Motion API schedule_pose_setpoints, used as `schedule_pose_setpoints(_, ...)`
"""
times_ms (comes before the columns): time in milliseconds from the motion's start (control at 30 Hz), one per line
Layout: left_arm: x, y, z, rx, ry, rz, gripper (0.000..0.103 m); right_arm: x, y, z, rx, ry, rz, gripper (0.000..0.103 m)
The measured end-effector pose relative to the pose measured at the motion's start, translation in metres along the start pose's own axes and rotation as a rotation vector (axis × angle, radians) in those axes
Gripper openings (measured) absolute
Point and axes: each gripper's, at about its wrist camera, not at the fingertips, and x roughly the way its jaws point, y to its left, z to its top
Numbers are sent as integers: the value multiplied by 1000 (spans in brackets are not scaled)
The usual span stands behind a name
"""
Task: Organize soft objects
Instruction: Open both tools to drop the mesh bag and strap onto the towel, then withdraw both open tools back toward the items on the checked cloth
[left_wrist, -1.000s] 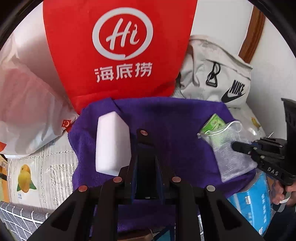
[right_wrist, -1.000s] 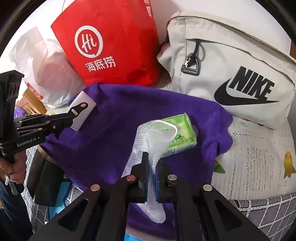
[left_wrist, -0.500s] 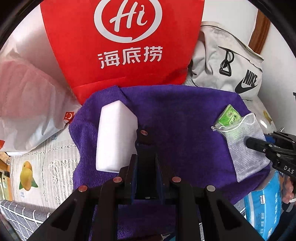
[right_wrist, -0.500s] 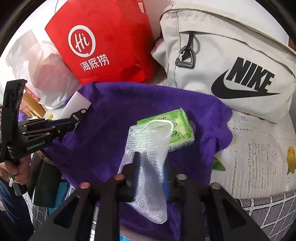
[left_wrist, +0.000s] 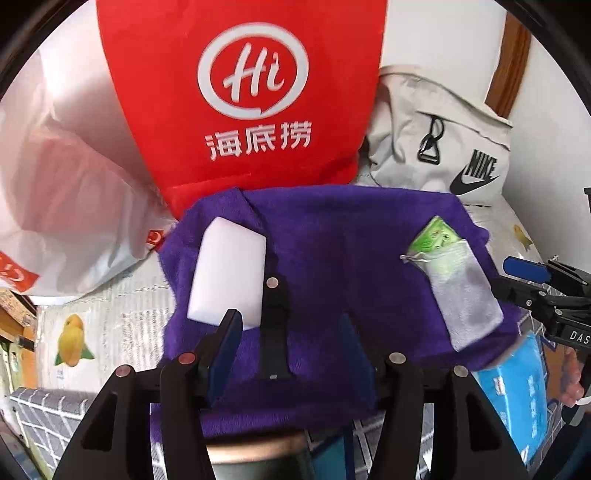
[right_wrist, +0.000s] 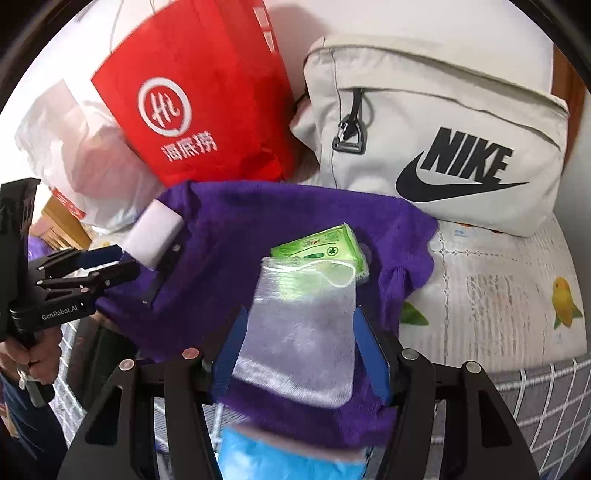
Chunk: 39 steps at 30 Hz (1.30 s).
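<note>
Purple towel (left_wrist: 332, 236) fills mid-frame — white sponge (left_wrist: 227, 273) at its left, mesh pouch (right_wrist: 299, 332) over a green pack (right_wrist: 325, 247) at its right. Both claws, left gripper (left_wrist: 291, 350) and right gripper (right_wrist: 299, 354), have just been opening — gripping nothing.

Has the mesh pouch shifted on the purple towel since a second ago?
Yes. The mesh pouch now lies flat on the purple towel, its mouth over the green packet; before it stood bunched up beside it.
</note>
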Motion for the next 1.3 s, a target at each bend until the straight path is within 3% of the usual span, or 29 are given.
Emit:
schedule_pose_setpoints(300, -56, -1, -40, -16, -28, 2, 59, -40, 28, -37, -12, -19, 32, 60)
schedule_pose_setpoints(833, -105, 2, -163, -69, 27, -7, 59, -89, 72, -113, -106, -24, 61, 60)
schedule_pose_setpoints(1067, -109, -14, -213, -30, 62, -59, 59, -107, 84, -135, -136, -36, 53, 60)
schedule_pose_setpoints(1167, -107, -28, -233, 3, 85, -140, 59, -113, 85, -145, -137, -44, 39, 60)
schedule_pose_setpoints(1300, -100, -47, -259, 62, 115, -193, 59, -121, 82, -158, -116, -56, 27, 60)
